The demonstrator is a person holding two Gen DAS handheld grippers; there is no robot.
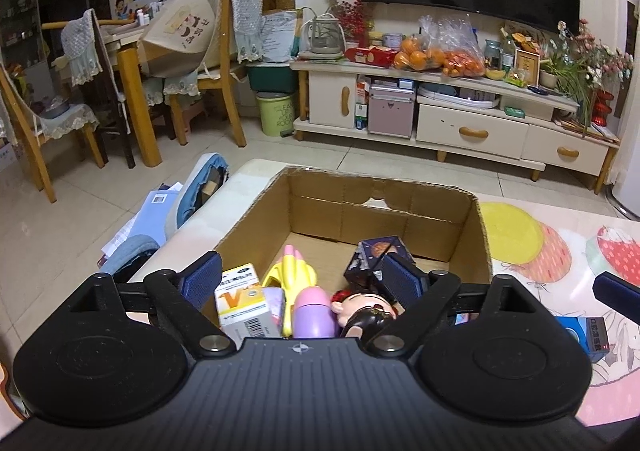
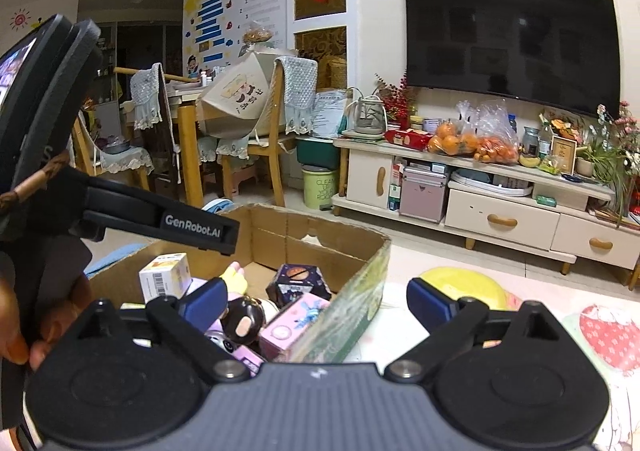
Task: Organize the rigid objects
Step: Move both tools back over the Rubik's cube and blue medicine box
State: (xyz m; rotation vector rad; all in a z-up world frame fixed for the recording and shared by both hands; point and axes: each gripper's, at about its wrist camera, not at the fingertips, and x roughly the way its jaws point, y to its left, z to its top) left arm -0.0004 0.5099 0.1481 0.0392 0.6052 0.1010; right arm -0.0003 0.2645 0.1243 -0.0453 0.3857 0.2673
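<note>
An open cardboard box (image 1: 472, 235) stands on the table and holds several items: a white and orange carton (image 1: 240, 301), a yellow and pink toy (image 1: 294, 275), a purple bottle (image 1: 314, 311), a doll (image 1: 366, 311) and a dark space-print cube (image 1: 378, 255). My left gripper (image 1: 302, 279) is open above the box's near end, holding nothing. My right gripper (image 2: 314, 299) is open and empty, straddling the box's right wall (image 2: 352, 307). There the carton (image 2: 166, 277), the cube (image 2: 298, 285), a pink box (image 2: 292, 325) and the doll (image 2: 244, 319) show inside.
A small blue box (image 1: 580, 333) lies on the patterned tablecloth (image 1: 560, 251) right of the cardboard box. The left gripper's body (image 2: 52, 155) fills the right view's left side. Beyond are a TV cabinet (image 1: 460, 123), chairs (image 1: 224, 63) and clutter on the floor (image 1: 160, 211).
</note>
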